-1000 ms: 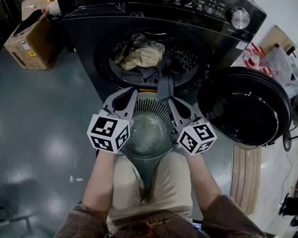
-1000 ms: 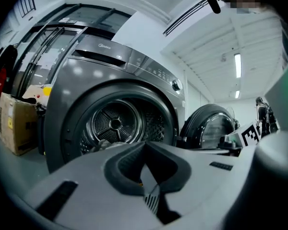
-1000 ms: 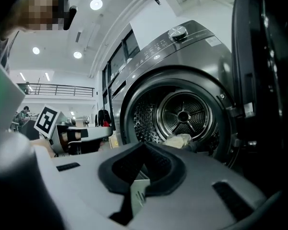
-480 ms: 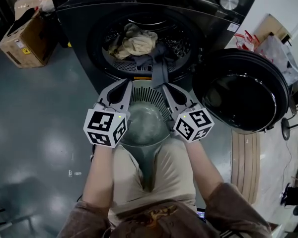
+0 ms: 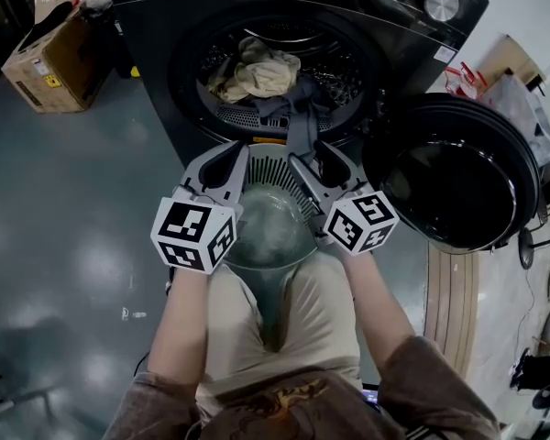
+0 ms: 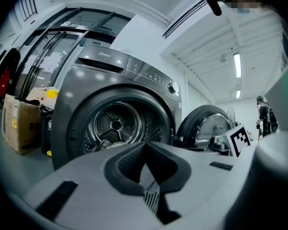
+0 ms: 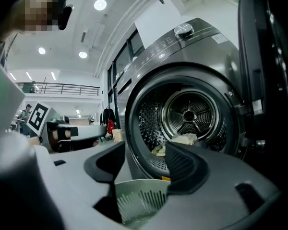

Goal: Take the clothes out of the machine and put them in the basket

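The left gripper [image 6: 144, 147] is pressed shut: its jaw tips meet and nothing is pinched between them. Only slats of the basket [image 5: 277, 183] are seen through the gap behind the tips. The right gripper [image 7: 144, 153] has just been opening, and its jaws now stand apart. The basket's rim is seen low in the gap between them, but the pads do not press on it. Both grippers are held level and pointed at the machine [image 5: 156, 44], one on each side of the basket, which sits just in front of the person's lap and directly below the drum opening.

The round door [image 5: 458, 186] is swung fully open to the right, so access to the load is already provided. Inside the basket only a bare bottom is visible — no garment has been placed there.

Two items are seen at the mouth of the drum [image 5: 348, 81]:
- a beige garment [image 5: 261, 70], bunched up at the front of the drum;
- a dark garment [image 5: 302, 122], draped over the lower lip and hanging down toward the basket's rim.

The task is therefore judged to be at its start — the door is open and the basket is positioned, but every piece remains to be removed. Whether more clothing lies deeper in the drum cannot be determined.
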Motion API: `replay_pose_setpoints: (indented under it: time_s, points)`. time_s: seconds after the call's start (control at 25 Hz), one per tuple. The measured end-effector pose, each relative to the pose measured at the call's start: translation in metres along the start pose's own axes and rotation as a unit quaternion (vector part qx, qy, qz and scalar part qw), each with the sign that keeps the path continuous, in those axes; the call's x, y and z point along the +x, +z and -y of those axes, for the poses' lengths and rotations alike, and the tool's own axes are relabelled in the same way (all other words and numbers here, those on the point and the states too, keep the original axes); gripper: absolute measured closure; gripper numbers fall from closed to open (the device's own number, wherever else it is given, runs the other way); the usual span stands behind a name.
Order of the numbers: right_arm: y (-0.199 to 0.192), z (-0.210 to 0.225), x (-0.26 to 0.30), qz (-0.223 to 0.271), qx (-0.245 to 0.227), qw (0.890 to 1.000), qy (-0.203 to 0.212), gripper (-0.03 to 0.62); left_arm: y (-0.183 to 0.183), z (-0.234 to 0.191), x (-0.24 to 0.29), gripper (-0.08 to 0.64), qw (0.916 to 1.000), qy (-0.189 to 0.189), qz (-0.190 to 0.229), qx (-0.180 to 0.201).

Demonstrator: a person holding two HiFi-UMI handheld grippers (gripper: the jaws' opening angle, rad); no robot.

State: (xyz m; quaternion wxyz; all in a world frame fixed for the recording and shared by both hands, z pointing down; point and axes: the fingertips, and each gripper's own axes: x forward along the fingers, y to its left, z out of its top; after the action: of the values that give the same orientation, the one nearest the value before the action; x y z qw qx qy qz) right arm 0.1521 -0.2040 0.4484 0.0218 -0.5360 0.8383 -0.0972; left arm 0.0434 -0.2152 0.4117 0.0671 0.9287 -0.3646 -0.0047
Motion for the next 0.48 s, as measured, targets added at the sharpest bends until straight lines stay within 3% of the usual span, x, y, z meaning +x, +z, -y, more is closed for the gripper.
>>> replay_pose_setpoints:
  time_s: [0.28, 0.48]
  points:
    - [-0.007, 0.000, 0.020, -0.031, -0.018, 0.999, 0.010, 0.169, -0.002, -0.003, 0.000, 0.554, 0.9999, -0.004, -0.002, -0.010]
    - [-0.003, 0.018, 0.048, -0.042, -0.031, 0.999, 0.010, 0.149, -0.005, -0.005, 0.002, 0.554, 0.9999, -0.006, -0.009, -0.006]
